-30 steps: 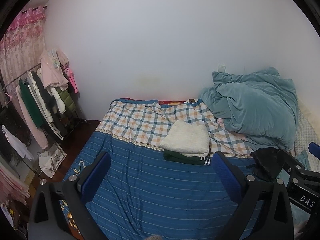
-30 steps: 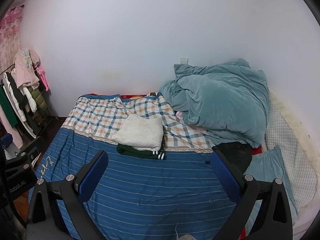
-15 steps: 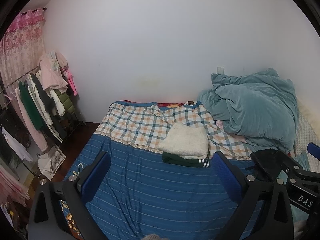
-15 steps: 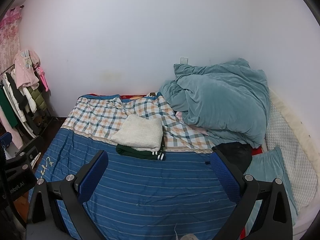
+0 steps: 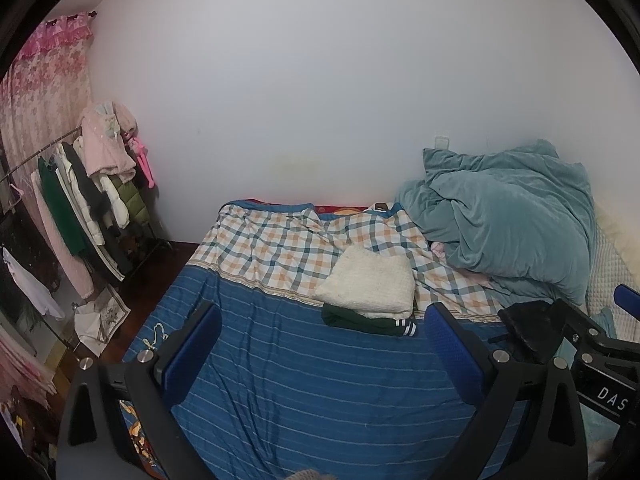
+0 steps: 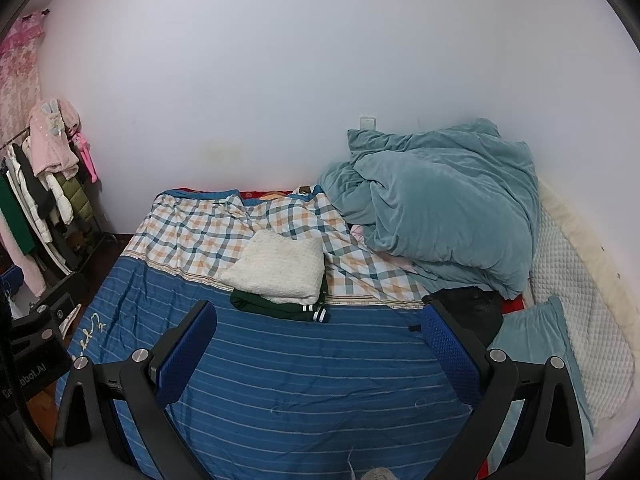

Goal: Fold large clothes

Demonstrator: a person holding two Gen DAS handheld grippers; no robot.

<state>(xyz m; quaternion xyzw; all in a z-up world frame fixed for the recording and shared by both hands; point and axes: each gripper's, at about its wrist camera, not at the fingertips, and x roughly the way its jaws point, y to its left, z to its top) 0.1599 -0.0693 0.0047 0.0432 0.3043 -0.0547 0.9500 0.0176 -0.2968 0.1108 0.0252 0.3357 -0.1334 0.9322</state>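
Bedroom, white wall behind one bed (image 5: 304, 380) with a blue striped cover and a checked sheet. Two folded garments stacked mid-bed: one cream sweater (image 5: 370, 286) on top of one dark green garment (image 5: 360, 320). One teal duvet (image 6: 440, 204) bunched at the right, one black garment (image 6: 476, 312) beside it. One clothes rack (image 5: 84, 200) at left. Left gripper (image 5: 320, 352) and right gripper (image 6: 320, 352): both jaws wide apart, holding nothing, above the cover.
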